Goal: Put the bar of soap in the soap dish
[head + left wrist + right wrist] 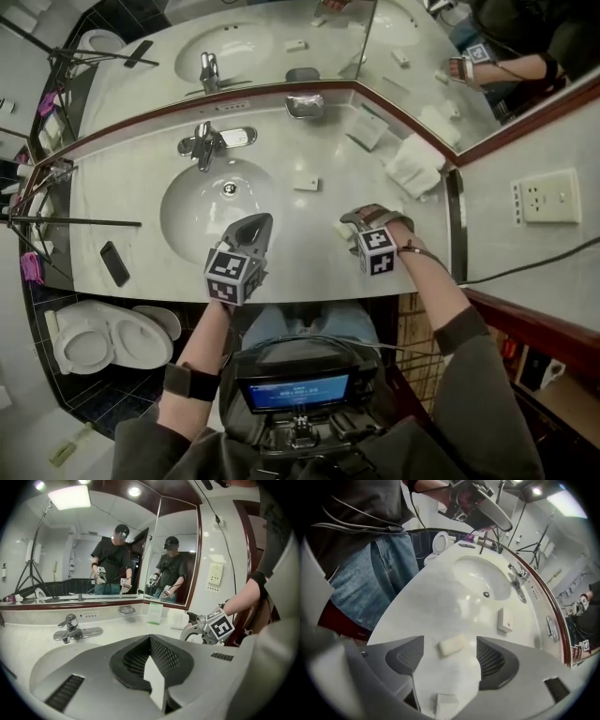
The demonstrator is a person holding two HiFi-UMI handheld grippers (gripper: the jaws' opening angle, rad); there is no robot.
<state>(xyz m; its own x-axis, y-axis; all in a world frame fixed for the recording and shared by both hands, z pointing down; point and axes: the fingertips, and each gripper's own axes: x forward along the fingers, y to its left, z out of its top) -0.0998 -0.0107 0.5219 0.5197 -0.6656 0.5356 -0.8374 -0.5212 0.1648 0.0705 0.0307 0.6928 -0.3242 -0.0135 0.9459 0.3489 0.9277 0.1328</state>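
Now the right hand-held gripper (367, 221) hangs released, jaws wide, above the bar of soap (452, 645) lying on the bench (141, 202), apparently lined up to grab it for the soap dish (305, 105) by the mirror (281, 66), while the left hand-held gripper (251, 231) is clenched, empty.

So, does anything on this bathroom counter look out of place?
The bar of soap lies loose on the bare counter, between the open right tongs, not in the soap dish back by the mirror. Nothing looks spilled or broken.
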